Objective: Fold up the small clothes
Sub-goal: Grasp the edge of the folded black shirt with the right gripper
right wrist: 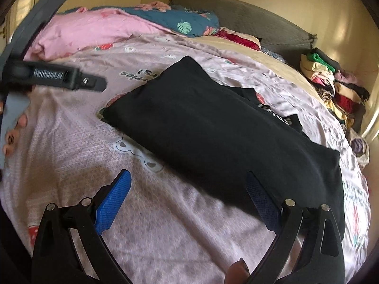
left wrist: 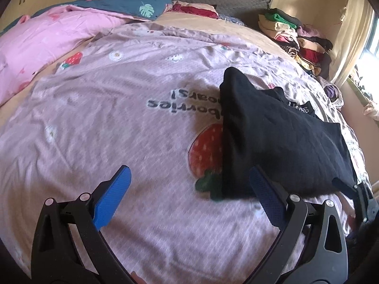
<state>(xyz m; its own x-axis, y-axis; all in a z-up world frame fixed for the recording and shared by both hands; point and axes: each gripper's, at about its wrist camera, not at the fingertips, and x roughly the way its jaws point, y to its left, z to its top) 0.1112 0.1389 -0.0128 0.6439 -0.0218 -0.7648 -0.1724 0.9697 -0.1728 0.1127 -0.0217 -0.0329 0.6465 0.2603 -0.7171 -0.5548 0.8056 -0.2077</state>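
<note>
A black garment (right wrist: 213, 127) lies folded into a long, narrow band across the pink strawberry-print bedspread (left wrist: 118, 123), its near end just ahead of both of your tools and its far end angled up the bed. A strip with white lettering (right wrist: 276, 116) pokes out from under the fold on the right-hand side. Your left gripper (left wrist: 189, 198) hangs over the spread with its blue pads (left wrist: 113, 196) spread wide and nothing between them; the right-hand pad sits at the garment's near edge, though whether it touches the cloth cannot be told. Your right gripper (right wrist: 188, 198) is likewise released and empty, with its right pad just over the near corner of the black cloth. In the right wrist view the left tool shows at the far left, blurred, with fingertips (right wrist: 14, 137) beneath it.

By the look of it, the lengthwise fold is made and the cross fold is still to do. The next move calls for you to pinch the two near corners, one in each claw, and carry that end up over the far end, catching all layers so the band does not slide open. A stack of folded clothes (left wrist: 298, 35) waits at the bed's far right corner, a likely place for this piece once it is finished
</note>
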